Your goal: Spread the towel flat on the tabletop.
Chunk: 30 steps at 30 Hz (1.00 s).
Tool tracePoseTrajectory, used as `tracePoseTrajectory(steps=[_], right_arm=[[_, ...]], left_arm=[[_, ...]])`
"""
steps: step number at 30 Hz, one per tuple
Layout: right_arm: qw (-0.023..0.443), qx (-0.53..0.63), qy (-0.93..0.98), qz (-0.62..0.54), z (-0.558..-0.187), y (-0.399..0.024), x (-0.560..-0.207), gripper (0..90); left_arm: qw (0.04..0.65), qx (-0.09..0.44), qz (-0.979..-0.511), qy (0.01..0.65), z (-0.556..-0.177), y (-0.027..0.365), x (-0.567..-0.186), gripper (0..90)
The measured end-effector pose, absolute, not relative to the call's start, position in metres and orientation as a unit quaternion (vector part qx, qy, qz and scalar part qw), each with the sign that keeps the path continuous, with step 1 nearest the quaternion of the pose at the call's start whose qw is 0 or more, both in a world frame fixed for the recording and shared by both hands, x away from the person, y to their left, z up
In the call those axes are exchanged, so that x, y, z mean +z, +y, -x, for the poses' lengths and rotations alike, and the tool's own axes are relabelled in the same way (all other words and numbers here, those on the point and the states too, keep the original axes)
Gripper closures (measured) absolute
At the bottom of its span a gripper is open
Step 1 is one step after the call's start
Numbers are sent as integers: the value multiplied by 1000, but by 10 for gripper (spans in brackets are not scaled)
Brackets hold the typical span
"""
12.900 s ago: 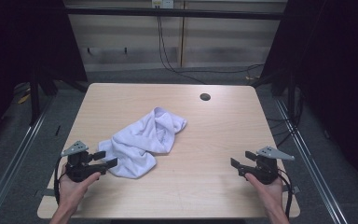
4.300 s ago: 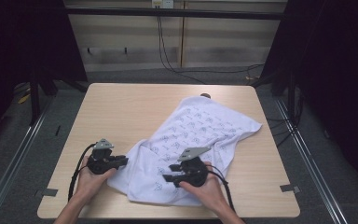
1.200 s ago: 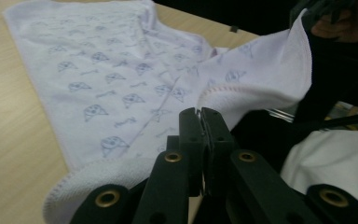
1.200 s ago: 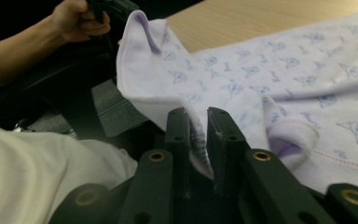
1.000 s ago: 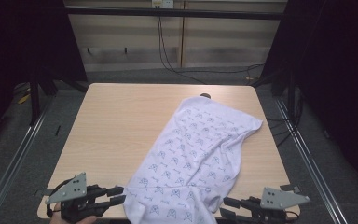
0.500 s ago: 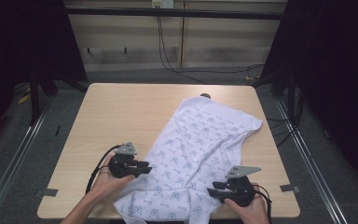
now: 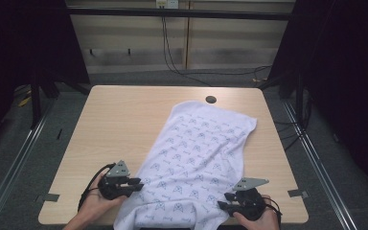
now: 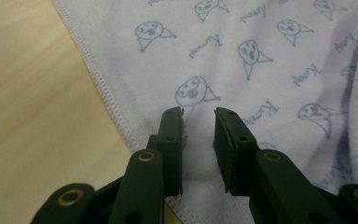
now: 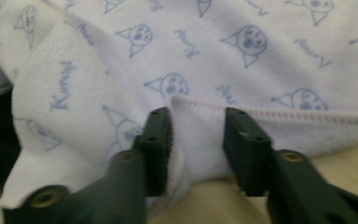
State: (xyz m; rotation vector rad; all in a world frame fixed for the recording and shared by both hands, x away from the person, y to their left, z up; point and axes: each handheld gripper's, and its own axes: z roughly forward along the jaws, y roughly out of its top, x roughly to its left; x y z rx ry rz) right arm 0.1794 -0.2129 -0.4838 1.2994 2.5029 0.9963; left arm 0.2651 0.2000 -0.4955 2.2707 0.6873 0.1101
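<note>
Towel (image 7: 199, 160) lies spread diagonally from the tabletop's (image 7: 120, 120) near edge toward its far right corner, printed with blue cartoon faces and script too small to read. Left gripper (image 8: 198, 122): jaws parted over the hem, just been closing. Right gripper (image 9: 196, 122): jaws clamp a folded towel edge. Dark round hole (image 7: 211, 99) by the far edge.

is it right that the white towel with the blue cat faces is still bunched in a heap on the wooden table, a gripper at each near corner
Not quite. The towel lies spread out flat along the table, not bunched in a heap; the high view shows it. The rest holds: the left gripper and right gripper sit at its near corners.
</note>
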Motion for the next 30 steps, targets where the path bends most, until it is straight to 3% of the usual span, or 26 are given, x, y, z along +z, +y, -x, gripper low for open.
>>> tracePoseTrajectory(steps=[1, 4, 12, 16, 20, 21, 24, 26, 28, 30], right_arm=[[75, 332, 834, -433, -179, -213, -484, 646], [66, 335, 846, -409, -170, -210, -481, 886], [134, 373, 801, -449, -159, -256, -444, 890], [140, 392, 781, -466, -161, -272, -436, 832], [99, 360, 801, -467, -143, -262, -455, 785], [99, 360, 799, -471, -138, -260, -460, 724], [126, 388, 781, -474, -142, -260, -453, 667], [141, 408, 767, -474, -161, -259, -439, 598], [143, 408, 768, -473, -171, -257, -437, 595], [113, 393, 786, -464, -214, -253, -446, 629]], left_arm=[[374, 43, -887, 268, -265, 200, -495, 724], [372, 45, -884, 278, -252, 209, -494, 724], [381, 18, -873, 304, -255, 209, -495, 681], [371, 24, -880, 296, -252, 199, -493, 662], [372, 24, -879, 297, -250, 207, -493, 669], [373, 19, -879, 296, -252, 209, -493, 631], [390, 9, -870, 301, -258, 208, -488, 581], [423, 22, -856, 297, -271, 196, -473, 577], [420, 32, -859, 293, -283, 186, -470, 579], [410, 37, -858, 306, -310, 173, -474, 591]])
